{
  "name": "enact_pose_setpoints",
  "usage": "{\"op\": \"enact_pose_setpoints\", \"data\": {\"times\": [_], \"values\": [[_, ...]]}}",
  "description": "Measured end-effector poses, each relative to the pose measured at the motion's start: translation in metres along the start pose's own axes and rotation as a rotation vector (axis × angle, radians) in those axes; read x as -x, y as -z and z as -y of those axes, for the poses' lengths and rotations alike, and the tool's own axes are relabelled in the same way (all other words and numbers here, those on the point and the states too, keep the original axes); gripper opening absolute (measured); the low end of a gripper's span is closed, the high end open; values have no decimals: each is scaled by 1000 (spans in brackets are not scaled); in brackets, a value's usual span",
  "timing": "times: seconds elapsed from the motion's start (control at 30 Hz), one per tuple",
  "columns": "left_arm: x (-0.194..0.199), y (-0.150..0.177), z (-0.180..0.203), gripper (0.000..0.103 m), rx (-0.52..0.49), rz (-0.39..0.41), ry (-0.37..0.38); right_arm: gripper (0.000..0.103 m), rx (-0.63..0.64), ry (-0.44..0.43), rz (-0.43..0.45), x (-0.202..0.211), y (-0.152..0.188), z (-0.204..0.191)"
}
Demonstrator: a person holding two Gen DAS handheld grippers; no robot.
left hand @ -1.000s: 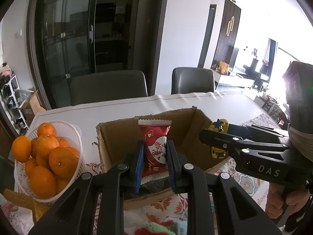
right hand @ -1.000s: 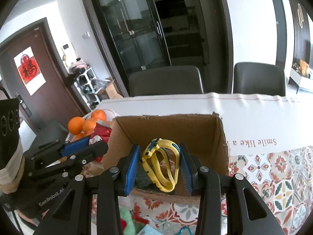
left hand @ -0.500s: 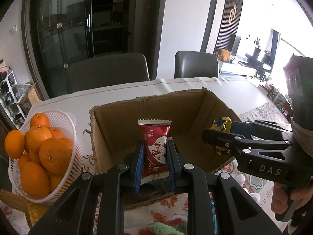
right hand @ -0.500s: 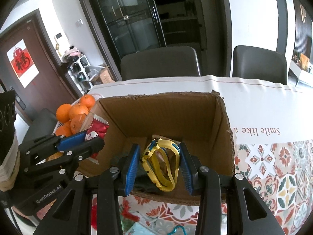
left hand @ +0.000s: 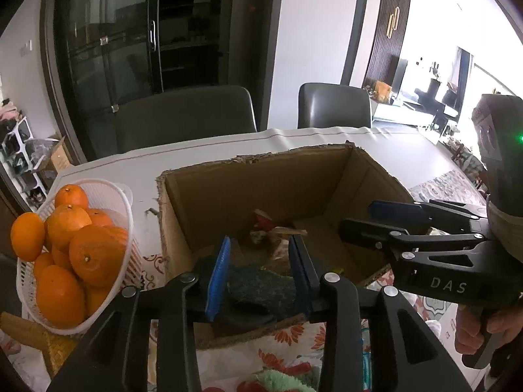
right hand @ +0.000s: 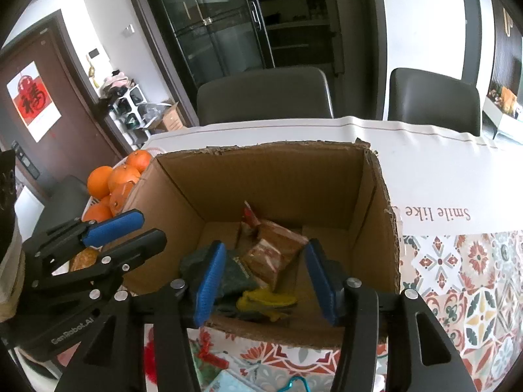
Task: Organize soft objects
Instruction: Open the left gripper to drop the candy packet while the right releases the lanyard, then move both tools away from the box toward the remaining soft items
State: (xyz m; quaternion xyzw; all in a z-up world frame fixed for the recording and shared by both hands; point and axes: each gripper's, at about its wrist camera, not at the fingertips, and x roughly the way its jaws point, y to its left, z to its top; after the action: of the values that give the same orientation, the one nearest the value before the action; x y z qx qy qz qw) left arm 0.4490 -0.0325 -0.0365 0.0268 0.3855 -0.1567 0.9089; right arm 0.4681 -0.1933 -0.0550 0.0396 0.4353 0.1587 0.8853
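Observation:
An open cardboard box point(left hand: 366, 176) point(right hand: 284, 170) stands on the table. Inside it lie a red snack packet point(right hand: 278, 254) point(left hand: 264, 228), a yellow toy point(right hand: 264, 300) and a dark green soft item point(right hand: 235, 277) point(left hand: 258, 290). My left gripper point(left hand: 258, 271) is open and empty above the box's near left side; it also shows in the right wrist view point(right hand: 130, 232). My right gripper point(right hand: 264, 271) is open and empty above the box's near edge; it also shows in the left wrist view point(left hand: 376, 219).
A white basket of oranges point(left hand: 108, 192) point(right hand: 108, 179) stands left of the box. Soft items lie on the patterned cloth point(right hand: 457, 268) in front of the box: a green fluffy one point(left hand: 281, 380) and a red one point(right hand: 209, 356). Two chairs point(left hand: 186, 117) stand behind the table.
Both grippers opened. The red packet dropped from my left gripper and the yellow toy from my right; both now lie inside the box. Both grippers moved closer over the box.

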Motion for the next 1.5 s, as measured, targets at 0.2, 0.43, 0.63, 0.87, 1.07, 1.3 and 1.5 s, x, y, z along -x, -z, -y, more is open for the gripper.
{"op": "enact_pose_setpoints", "data": {"times": [0.2, 0.43, 0.63, 0.87, 1.07, 1.3, 1.5], "values": [[15, 6, 0, 40, 3, 23, -16, 53, 18, 17, 32, 15, 5, -6], [39, 14, 4, 41, -4, 51, -43, 53, 51, 34, 64, 39, 14, -17], [62, 24, 10, 43, -29, 75, -62, 53, 69, 29, 72, 58, 26, -27], [86, 37, 16, 47, -45, 93, -69, 53, 90, 23, 60, 74, 44, -39], [101, 54, 22, 50, -78, 98, -87, 58, 109, 35, 37, 84, 60, -45], [117, 73, 28, 55, -116, 93, -112, 59, 145, 48, 20, 93, 83, -57], [124, 92, 29, 58, -149, 73, -128, 60, 170, 45, -21, 92, 100, -66]]}}
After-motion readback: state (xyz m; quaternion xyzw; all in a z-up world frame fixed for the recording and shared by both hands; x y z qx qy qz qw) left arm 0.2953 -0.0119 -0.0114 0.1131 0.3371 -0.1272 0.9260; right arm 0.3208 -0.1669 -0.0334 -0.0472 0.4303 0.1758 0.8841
